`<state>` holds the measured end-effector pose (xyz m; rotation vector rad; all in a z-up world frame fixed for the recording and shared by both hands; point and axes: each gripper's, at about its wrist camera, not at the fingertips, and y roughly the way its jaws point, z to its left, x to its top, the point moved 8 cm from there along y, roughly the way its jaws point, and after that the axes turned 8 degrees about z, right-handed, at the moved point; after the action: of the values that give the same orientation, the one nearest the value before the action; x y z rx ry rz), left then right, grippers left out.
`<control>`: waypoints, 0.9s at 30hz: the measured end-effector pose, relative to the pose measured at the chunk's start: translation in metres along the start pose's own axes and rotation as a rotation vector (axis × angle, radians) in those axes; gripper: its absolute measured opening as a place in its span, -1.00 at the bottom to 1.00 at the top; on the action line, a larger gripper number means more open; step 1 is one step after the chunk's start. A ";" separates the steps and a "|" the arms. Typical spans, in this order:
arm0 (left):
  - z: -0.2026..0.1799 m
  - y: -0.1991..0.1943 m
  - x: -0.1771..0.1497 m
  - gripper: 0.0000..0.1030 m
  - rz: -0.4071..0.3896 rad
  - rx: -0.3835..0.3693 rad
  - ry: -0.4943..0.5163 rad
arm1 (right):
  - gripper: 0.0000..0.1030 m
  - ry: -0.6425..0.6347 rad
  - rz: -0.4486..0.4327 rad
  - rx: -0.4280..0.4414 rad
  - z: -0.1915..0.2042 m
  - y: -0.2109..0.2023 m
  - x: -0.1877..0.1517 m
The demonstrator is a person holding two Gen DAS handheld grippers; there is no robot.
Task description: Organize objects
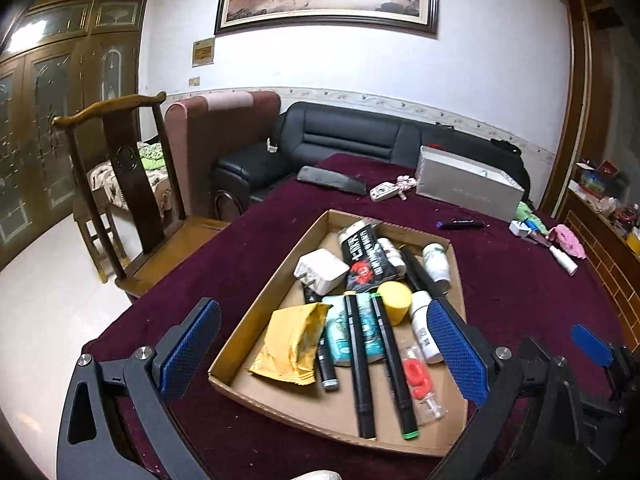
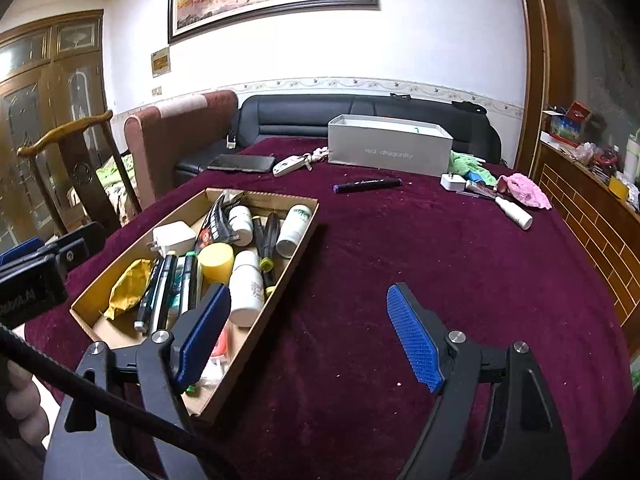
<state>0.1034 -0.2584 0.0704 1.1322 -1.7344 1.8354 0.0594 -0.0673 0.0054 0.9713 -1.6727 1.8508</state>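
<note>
A shallow cardboard tray (image 1: 280,264) (image 2: 298,240) sits on the maroon tablecloth, filled with markers, white bottles, a white charger (image 1: 320,270), a yellow packet (image 1: 290,342) and a yellow cylinder (image 1: 394,300). My left gripper (image 1: 324,344) is open and empty, hovering over the tray's near end. My right gripper (image 2: 310,336) is open and empty, above the cloth just right of the tray. A purple-capped black marker (image 2: 366,184) (image 1: 460,223) lies loose on the cloth beyond the tray.
A grey box (image 2: 390,148) stands at the table's far side. A white charger (image 2: 452,181), a small white bottle (image 2: 516,212), a pink cloth (image 2: 524,190), a green cloth (image 2: 468,164), keys (image 2: 292,164) and a black case (image 2: 242,163) lie around it. A wooden chair (image 1: 120,184) stands at the left.
</note>
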 end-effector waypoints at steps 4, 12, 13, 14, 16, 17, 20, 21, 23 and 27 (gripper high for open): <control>0.004 0.005 -0.002 0.96 0.001 0.012 0.003 | 0.57 -0.035 0.015 -0.007 0.012 0.003 -0.004; 0.021 0.016 -0.005 0.96 0.016 0.018 -0.030 | 0.57 -0.094 0.059 -0.016 0.032 0.013 -0.013; 0.024 0.019 -0.006 0.96 0.021 0.017 -0.036 | 0.57 -0.097 0.063 -0.017 0.034 0.015 -0.013; 0.025 0.020 -0.006 0.96 0.025 0.016 -0.040 | 0.57 -0.101 0.068 -0.018 0.036 0.016 -0.014; 0.030 0.024 -0.007 0.96 0.032 0.015 -0.049 | 0.57 -0.106 0.075 -0.020 0.038 0.018 -0.014; 0.031 0.026 -0.008 0.96 0.036 0.015 -0.052 | 0.57 -0.109 0.077 -0.021 0.040 0.019 -0.014; 0.035 0.031 -0.009 0.96 0.051 0.011 -0.061 | 0.57 -0.119 0.087 -0.024 0.044 0.022 -0.015; 0.036 0.033 -0.010 0.96 0.055 0.010 -0.063 | 0.58 -0.123 0.092 -0.024 0.046 0.024 -0.016; 0.040 0.037 -0.012 0.96 0.066 0.010 -0.069 | 0.58 -0.131 0.101 -0.025 0.050 0.027 -0.017; 0.044 0.042 -0.014 0.96 0.086 0.003 -0.084 | 0.58 -0.144 0.117 -0.025 0.055 0.031 -0.019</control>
<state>0.0938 -0.3041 0.0283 1.1682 -1.8541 1.8661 0.0589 -0.1234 -0.0288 1.0388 -1.8692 1.8681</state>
